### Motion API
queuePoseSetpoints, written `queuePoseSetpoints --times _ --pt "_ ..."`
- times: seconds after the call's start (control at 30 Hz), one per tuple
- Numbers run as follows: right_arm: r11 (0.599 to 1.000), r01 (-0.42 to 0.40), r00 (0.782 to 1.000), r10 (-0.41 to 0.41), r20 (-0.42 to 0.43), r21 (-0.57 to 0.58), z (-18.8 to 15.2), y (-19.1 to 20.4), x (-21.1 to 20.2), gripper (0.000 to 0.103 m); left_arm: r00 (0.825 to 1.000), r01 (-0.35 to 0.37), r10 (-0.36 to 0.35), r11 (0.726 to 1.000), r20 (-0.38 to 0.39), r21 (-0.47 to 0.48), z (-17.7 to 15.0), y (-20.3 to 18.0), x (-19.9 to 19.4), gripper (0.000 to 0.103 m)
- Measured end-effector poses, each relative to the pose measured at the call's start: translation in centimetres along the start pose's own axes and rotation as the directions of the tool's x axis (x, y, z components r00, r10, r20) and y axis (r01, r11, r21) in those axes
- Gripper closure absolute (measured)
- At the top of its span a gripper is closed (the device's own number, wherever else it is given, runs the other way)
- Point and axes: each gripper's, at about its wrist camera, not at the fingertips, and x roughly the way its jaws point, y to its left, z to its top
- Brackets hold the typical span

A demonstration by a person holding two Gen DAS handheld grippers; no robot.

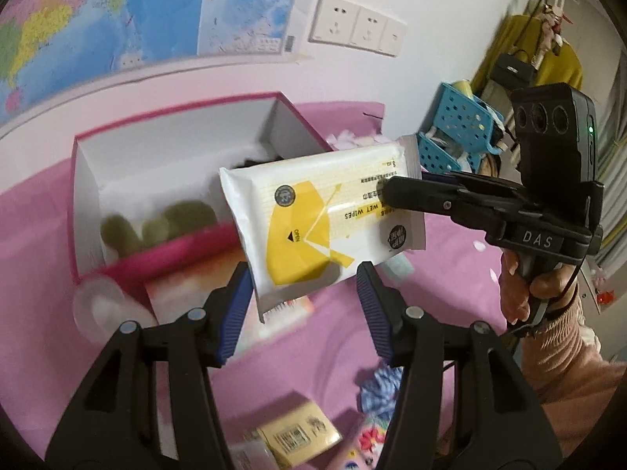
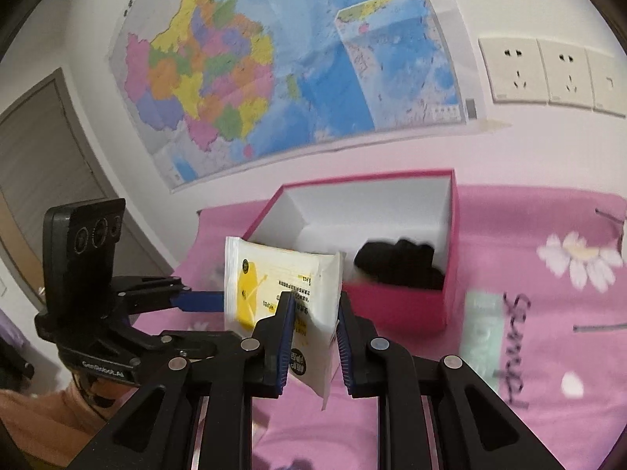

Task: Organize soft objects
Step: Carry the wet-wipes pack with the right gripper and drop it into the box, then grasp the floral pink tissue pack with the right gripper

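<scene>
In the left wrist view, a pink box (image 1: 172, 180) is seen open, with green lumps (image 1: 156, 223) lying inside. A pack of wipes (image 1: 313, 219), printed "WET WIPES" and "OPEN", is held up in front of the box by the right tongs (image 1: 386, 192). The left tongs (image 1: 303, 293) are spread, the pack's lower edge between them; contact cannot be told.

In the right wrist view, the right tongs (image 2: 313, 337) are clamped on the pack. A black cloth (image 2: 399, 266) is seen inside the box.

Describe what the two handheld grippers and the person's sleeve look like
Both the left gripper and the right gripper are black plastic with ribbed blue pads and silver pivot pins. The right one has white "DAS" lettering, a black camera block with a green light, and a thin black cable at the handle. The sleeve is a soft peach-pink knit.
</scene>
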Motion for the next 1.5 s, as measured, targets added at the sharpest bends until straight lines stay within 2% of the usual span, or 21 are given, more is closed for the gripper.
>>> queuePoseSetpoints --times 0.13,0.33,0.53,0.63,0.73,0.87,0.97,1.13,1.2,1.33,1.5 --pt "1.0 0.009 1.0 -0.009 0.004 0.008 2.2 -1.4 1.8 0.083 0.999 -0.04 0.04 0.999 0.005 -0.013 2.4 1.1 0.9 0.047" --pt "0.999 0.029 0.999 -0.028 -0.023 0.045 4.8 -3.8 5.1 0.083 0.997 -0.072 0.068 0.994 -0.044 -0.08 5.7 3.5 4.0 0.047" --pt "0.993 0.075 0.995 -0.068 -0.076 0.086 5.8 -6.4 8.5 0.086 0.993 -0.081 0.068 0.988 -0.1 -0.132 6.8 5.0 6.9 0.047" --pt "0.99 0.097 0.992 -0.088 -0.094 0.103 6.0 -7.2 9.7 0.086 0.991 -0.089 0.075 0.988 -0.111 -0.125 7.5 5.0 7.9 0.047" --pt "0.983 0.15 0.985 -0.141 -0.096 0.103 5.9 -7.4 10.0 0.086 0.989 -0.109 0.095 0.987 -0.117 -0.121 7.8 5.0 8.5 0.047" --pt "0.983 0.159 0.985 -0.152 -0.077 0.096 5.4 -7.2 9.0 0.083 0.99 -0.109 0.098 0.989 -0.099 -0.105 7.2 4.9 8.1 0.047" --pt "0.986 0.122 0.991 -0.115 -0.063 0.11 5.1 -6.9 7.8 0.082 0.992 -0.113 0.106 0.99 -0.073 -0.086 6.6 4.7 7.0 0.047" --pt "0.996 0.007 0.999 -0.004 -0.032 0.088 3.7 -5.0 4.3 0.073 0.996 -0.09 0.09 0.996 0.014 -0.023 4.4 3.4 2.9 0.047" --pt "0.997 -0.031 0.999 0.033 -0.029 0.07 3.1 -3.9 3.2 0.068 0.996 -0.078 0.077 0.997 0.049 0.002 3.3 2.7 1.0 0.047" --pt "0.993 -0.108 0.993 0.11 -0.033 0.046 1.1 -2.3 0.5 0.067 0.993 -0.063 0.057 0.997 0.104 0.049 0.6 0.9 -2.4 0.047" --pt "0.988 -0.15 0.987 0.151 -0.056 0.024 -1.4 -0.4 -1.7 0.065 0.994 -0.042 0.035 0.997 0.106 0.064 -3.2 -0.4 -4.2 0.046"
